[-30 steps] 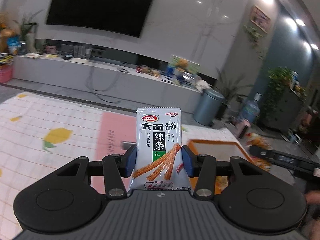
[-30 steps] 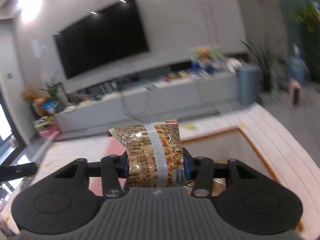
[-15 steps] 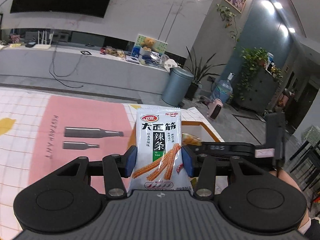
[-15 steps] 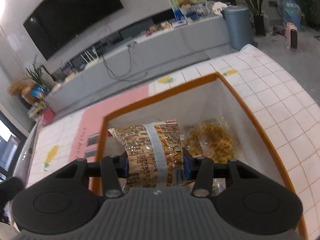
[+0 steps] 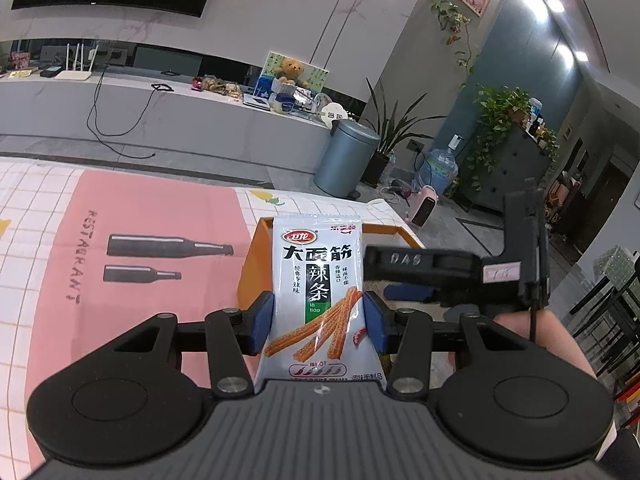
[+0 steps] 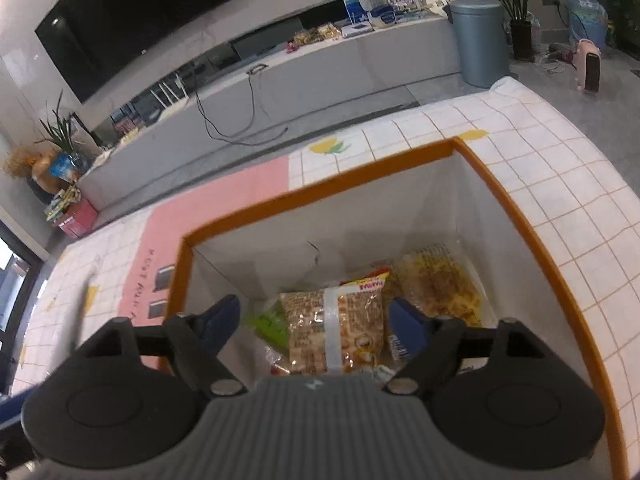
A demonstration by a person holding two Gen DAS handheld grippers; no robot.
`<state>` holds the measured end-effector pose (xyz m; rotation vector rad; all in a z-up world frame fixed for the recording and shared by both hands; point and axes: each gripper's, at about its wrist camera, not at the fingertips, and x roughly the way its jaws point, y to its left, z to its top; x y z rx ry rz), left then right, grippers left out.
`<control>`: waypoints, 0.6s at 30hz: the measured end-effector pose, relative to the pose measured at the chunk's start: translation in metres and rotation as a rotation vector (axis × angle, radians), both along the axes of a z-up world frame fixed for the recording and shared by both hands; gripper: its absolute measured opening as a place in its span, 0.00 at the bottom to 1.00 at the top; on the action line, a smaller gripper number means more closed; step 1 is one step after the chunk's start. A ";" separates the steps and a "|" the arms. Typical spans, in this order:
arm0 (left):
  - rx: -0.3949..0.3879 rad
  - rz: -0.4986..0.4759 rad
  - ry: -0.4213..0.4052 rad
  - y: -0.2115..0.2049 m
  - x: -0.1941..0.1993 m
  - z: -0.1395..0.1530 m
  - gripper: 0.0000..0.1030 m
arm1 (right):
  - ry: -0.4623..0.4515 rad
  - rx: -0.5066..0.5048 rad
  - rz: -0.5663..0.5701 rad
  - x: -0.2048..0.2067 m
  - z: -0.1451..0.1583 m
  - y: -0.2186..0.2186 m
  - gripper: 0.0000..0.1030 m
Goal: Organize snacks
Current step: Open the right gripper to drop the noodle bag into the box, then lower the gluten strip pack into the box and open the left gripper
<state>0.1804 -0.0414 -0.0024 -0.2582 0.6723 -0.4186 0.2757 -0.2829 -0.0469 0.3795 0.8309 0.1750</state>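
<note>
My left gripper is shut on a white spicy-strip packet, held upright just left of the orange-rimmed box. My right gripper is open above the inside of the same box. A brown peanut packet lies free in the box between its spread fingers. A yellow snack bag, a green packet and a red-and-yellow packet lie around it. The right gripper's body shows in the left wrist view.
The box stands on a table with a white grid cloth and a pink mat printed with bottles. The table's far edge is close behind the box. A grey bin stands on the floor beyond.
My right gripper has opened and let go of the peanut packet, which dropped into the box. My left gripper, still holding its packet, has shifted slightly toward the box.
</note>
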 end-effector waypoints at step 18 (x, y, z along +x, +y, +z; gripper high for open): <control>0.097 -0.079 0.048 -0.077 -0.016 0.008 0.53 | -0.150 0.057 -0.188 -0.084 0.046 -0.089 0.94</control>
